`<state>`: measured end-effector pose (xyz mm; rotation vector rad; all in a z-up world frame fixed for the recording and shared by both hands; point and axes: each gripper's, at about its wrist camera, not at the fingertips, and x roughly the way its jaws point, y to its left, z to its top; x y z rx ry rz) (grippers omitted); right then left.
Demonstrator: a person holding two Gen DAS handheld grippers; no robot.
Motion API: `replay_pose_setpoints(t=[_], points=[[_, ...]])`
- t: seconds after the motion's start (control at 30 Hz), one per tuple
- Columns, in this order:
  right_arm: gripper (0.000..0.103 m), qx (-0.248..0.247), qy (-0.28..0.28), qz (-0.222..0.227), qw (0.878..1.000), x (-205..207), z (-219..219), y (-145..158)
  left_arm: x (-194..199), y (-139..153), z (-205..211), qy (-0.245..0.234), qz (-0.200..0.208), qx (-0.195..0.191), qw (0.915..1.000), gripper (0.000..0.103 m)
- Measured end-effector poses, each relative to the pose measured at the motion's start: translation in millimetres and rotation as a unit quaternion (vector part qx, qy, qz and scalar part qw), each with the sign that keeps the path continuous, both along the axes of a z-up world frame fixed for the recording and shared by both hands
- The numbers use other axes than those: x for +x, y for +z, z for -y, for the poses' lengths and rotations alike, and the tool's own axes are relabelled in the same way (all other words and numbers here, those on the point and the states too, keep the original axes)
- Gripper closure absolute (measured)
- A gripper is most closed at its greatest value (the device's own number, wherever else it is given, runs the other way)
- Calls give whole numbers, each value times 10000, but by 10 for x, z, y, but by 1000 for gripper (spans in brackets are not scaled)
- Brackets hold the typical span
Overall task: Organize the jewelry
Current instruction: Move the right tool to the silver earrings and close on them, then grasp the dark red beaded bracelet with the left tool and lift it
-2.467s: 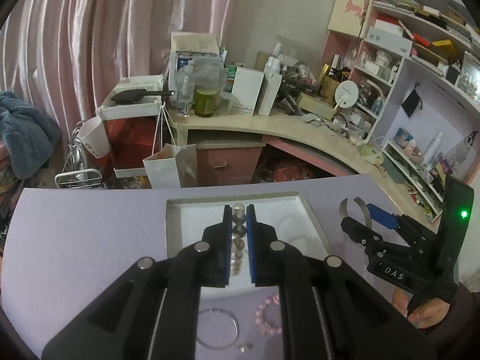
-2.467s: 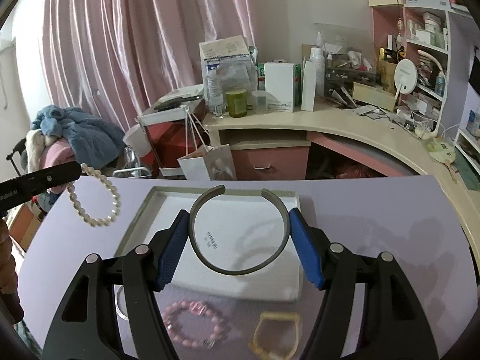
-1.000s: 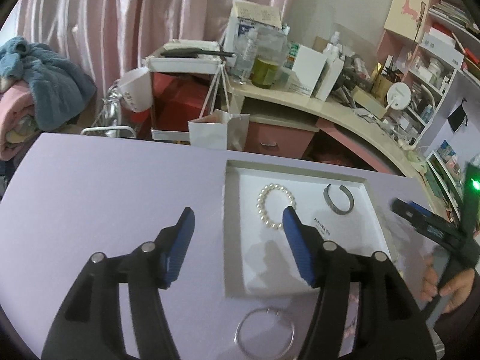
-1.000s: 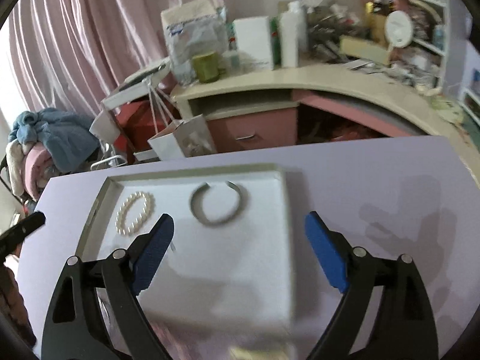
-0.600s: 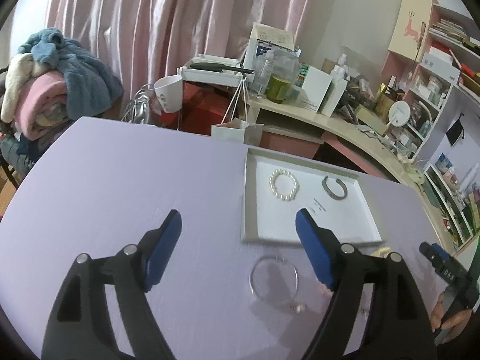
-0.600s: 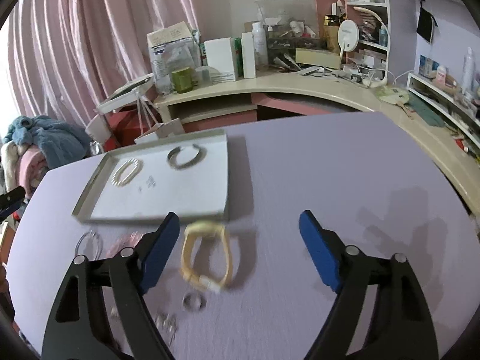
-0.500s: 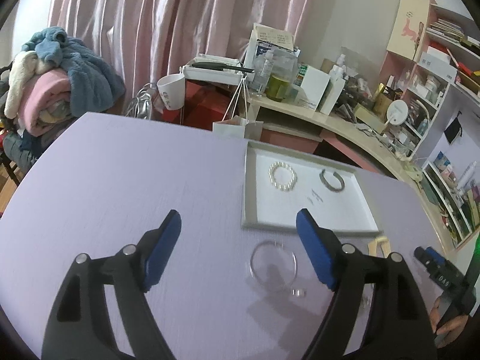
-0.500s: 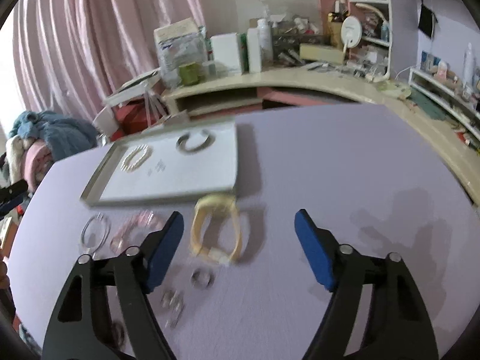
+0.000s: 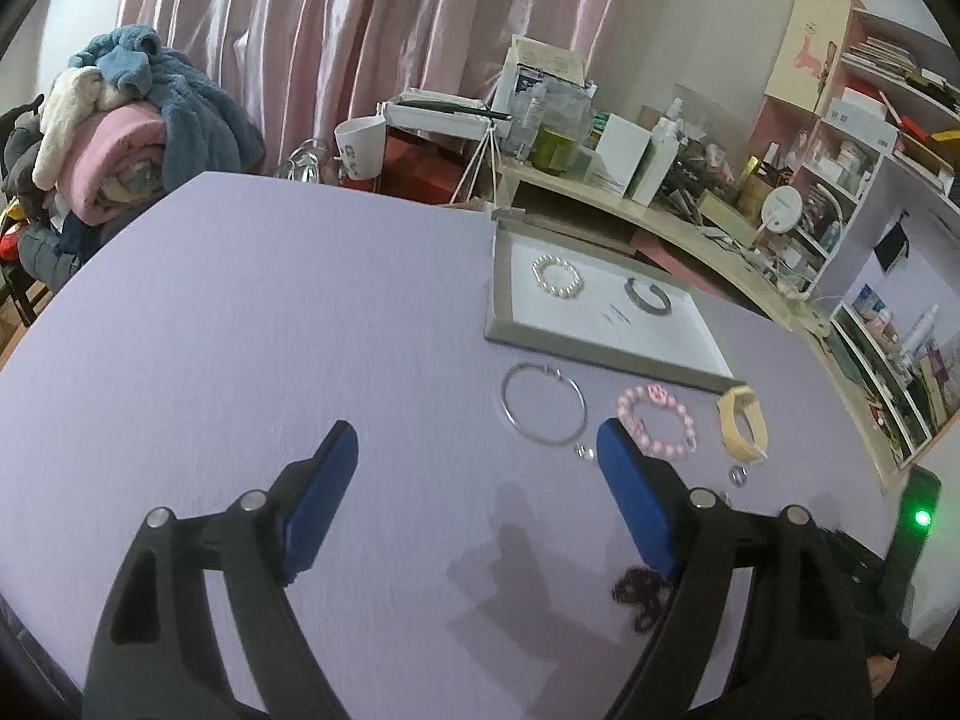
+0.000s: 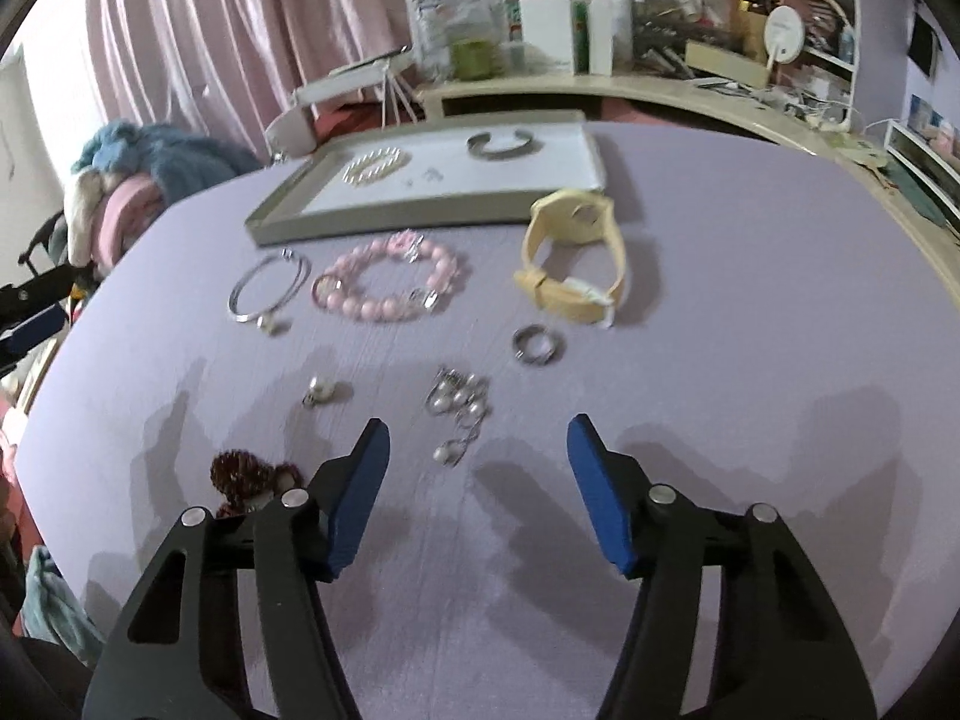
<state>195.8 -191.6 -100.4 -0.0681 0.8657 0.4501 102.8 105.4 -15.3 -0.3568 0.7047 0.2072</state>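
Jewelry mostly sits loose on the lavender tabletop (image 10: 750, 240) right now, with only two pieces in the grey tray (image 10: 420, 213): a pearl bracelet (image 10: 375, 167) on the left side of its white liner and a grey open cuff bangle (image 10: 501, 143) to the right of it, well apart from each other.

Just in front of the tray's near edge, left to right: a thin silver bangle (image 10: 267, 288), a pink bead bracelet (image 10: 387, 282) and a yellow watch (image 10: 573, 252) standing on its band. Closer in there's a small silver ring (image 10: 536, 345), a clump of pearl earrings (image 10: 459, 408), one little stud-type piece (image 10: 321, 390) and a dark red beaded thing (image 10: 252, 477) bunched up beside the right claw's left finger.

Right claw (image 10: 477, 480) hangs over bare tabletop near the pearl earrings, jaws apart and holding nothing, though they've just been closing in a bit. Left claw (image 9: 474, 480) is spread wide, just been opening further, also empty, with the silver bangle (image 9: 543, 402) showing beyond its tips.
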Motion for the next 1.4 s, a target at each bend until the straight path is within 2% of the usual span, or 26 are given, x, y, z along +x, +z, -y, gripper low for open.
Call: replay_pose_setpoints(t=[0.2, 0.43, 0.5, 0.57, 0.77, 0.87, 1.17, 1.4], points=[[48, -254, -72, -204, 9994, 64, -150, -138, -177, -14, 112, -144, -11, 36, 9999, 20], [59, -607, 34, 17, 9982, 143, -355, -162, -251, -32, 135, -112, -30, -6, 9999, 20], [70, -599, 83, 60, 9981, 158, -376, -166, -266, -47, 161, -128, -51, -9, 9999, 20], [96, -601, 124, 19, 9981, 171, -369, -154, -273, -66, 192, -155, -86, -23, 9998, 20], [96, -535, 113, -108, 9984, 48, -223, -138, -248, -162, 316, -339, -198, -107, 9992, 20], [96, -320, 53, -152, 9994, -42, -96, -103, -195, -220, 445, -553, -265, -117, 9980, 20], [96, 552, -305, 256, 9977, -257, 333, 388, 31, -495, 956, -1390, -624, 132, 9882, 16], [96, 827, -425, 485, 9945, -300, 470, 628, 235, -681, 1273, -1710, -825, 328, 9813, 16]])
